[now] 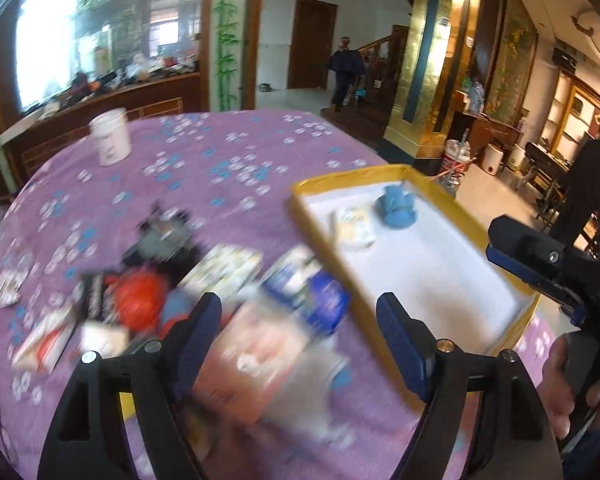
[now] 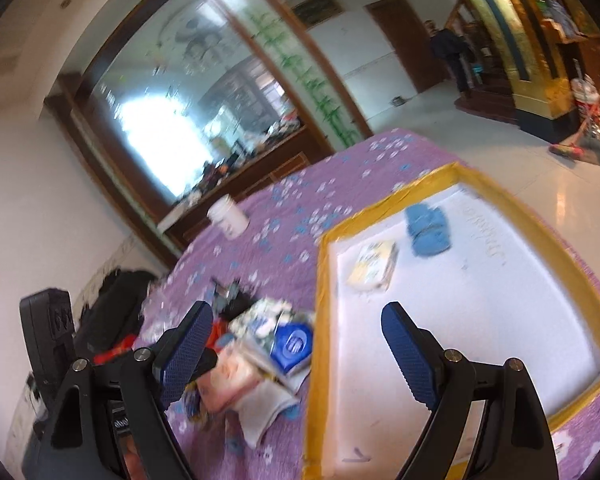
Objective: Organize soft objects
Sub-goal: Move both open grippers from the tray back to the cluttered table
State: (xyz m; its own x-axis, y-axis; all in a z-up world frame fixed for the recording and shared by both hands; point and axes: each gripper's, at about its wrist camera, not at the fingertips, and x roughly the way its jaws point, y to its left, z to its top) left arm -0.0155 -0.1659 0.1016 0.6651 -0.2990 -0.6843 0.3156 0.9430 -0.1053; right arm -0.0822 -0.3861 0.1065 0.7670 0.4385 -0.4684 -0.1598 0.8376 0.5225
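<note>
You have two soft items in the yellow-rimmed tray (image 1: 496, 236), a blue cloth bundle (image 1: 396, 210) and a pale tissue pack (image 1: 354, 230), while your left gripper (image 1: 300, 344) and right gripper (image 2: 298, 350) gape empty and the pile of packs (image 1: 236, 304) waits on the purple tablecloth (image 1: 204, 160) beside it

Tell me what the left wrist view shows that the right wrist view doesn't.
Only the left wrist view: the right gripper's body at the right edge, and a red round item in the pile.
Only the right wrist view: a broom on the floor.
Both: the yellow-rimmed white tray holding a blue soft item and a pale packet, and a white jar on the purple cloth.
</note>
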